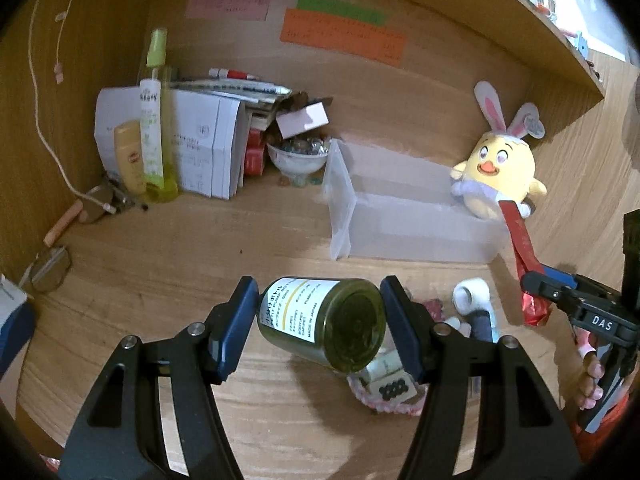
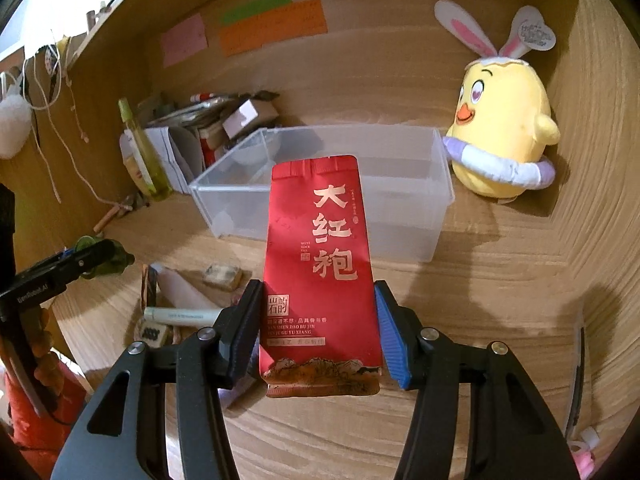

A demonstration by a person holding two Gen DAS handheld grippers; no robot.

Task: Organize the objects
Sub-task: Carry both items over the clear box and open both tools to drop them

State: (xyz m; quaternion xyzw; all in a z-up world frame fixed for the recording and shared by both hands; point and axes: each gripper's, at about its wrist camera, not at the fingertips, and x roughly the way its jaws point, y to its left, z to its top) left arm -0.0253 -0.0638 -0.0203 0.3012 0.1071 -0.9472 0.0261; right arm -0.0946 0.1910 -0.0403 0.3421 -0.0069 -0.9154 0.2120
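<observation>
Near the table's back edge, the clear bin (image 2: 404,216) looks empty. My left jaws (image 1: 320,320) clamp a green bottle (image 1: 320,322), base toward me; my right jaws (image 2: 316,332) clamp a red packet (image 2: 320,272), pointing at the bin.

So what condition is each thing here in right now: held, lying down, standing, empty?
Left gripper: shut on the green bottle.
Green bottle: held sideways, off the desk.
Right gripper: shut on the red tea packet.
Red tea packet: held upright, sealed.
Clear plastic bin: open-topped, looks empty.
Yellow chick plush: standing beside the bin.
Spray bottle: standing, capped.
</observation>
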